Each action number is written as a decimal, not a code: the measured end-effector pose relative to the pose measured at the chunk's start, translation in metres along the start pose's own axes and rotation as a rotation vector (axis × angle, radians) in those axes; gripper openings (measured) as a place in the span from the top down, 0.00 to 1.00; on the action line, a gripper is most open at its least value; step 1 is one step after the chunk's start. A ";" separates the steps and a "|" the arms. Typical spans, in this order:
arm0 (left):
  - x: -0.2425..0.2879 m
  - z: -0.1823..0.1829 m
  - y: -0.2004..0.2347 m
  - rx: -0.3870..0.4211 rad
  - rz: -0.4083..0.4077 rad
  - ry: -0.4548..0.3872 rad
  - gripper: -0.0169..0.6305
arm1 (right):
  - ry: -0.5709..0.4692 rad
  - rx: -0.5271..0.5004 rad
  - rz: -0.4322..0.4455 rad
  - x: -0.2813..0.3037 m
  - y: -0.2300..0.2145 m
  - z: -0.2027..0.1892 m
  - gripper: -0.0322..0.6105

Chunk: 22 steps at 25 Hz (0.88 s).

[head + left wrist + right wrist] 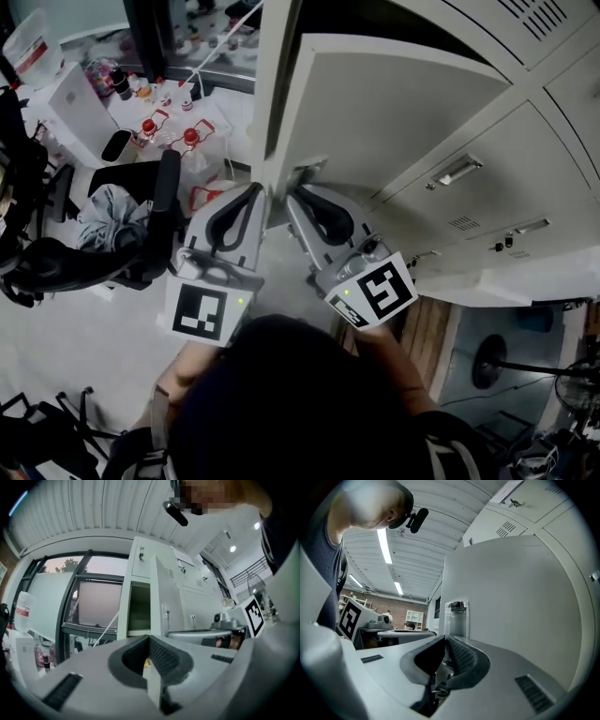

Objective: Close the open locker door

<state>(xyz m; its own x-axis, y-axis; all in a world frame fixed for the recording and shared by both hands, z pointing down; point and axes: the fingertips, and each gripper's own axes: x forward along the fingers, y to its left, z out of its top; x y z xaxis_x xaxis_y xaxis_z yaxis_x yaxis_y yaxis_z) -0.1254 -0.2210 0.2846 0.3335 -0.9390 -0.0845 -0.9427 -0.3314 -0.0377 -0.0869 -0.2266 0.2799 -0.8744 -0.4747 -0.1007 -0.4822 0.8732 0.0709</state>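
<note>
Locker door [394,112] stands swung wide out from the lockers [525,187]. L tool [260,194] & R tool [293,199] sit side by side at the door's lower free corner, tips near each other. Both tools' jaws are pressed together w/ nothing btwn. R tool faces the door's flat side, just below a clear latch plate [456,618]. L tool looks toward the open compartment [139,606].
</note>
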 end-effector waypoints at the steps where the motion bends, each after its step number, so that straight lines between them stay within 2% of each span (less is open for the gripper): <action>1: 0.002 0.000 0.000 -0.001 -0.019 0.000 0.97 | 0.001 -0.001 -0.015 0.002 -0.001 0.000 0.89; 14: 0.009 -0.006 0.012 -0.017 -0.245 0.005 0.97 | 0.013 -0.016 -0.226 0.017 -0.012 -0.002 0.89; 22: 0.010 -0.010 0.028 -0.029 -0.284 0.001 0.97 | 0.029 -0.026 -0.284 0.021 -0.016 -0.002 0.89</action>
<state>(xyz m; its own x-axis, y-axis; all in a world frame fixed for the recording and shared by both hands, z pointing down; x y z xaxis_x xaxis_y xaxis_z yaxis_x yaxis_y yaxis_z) -0.1488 -0.2404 0.2924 0.5843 -0.8082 -0.0741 -0.8113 -0.5838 -0.0307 -0.0979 -0.2511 0.2790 -0.7049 -0.7034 -0.0914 -0.7091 0.7016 0.0694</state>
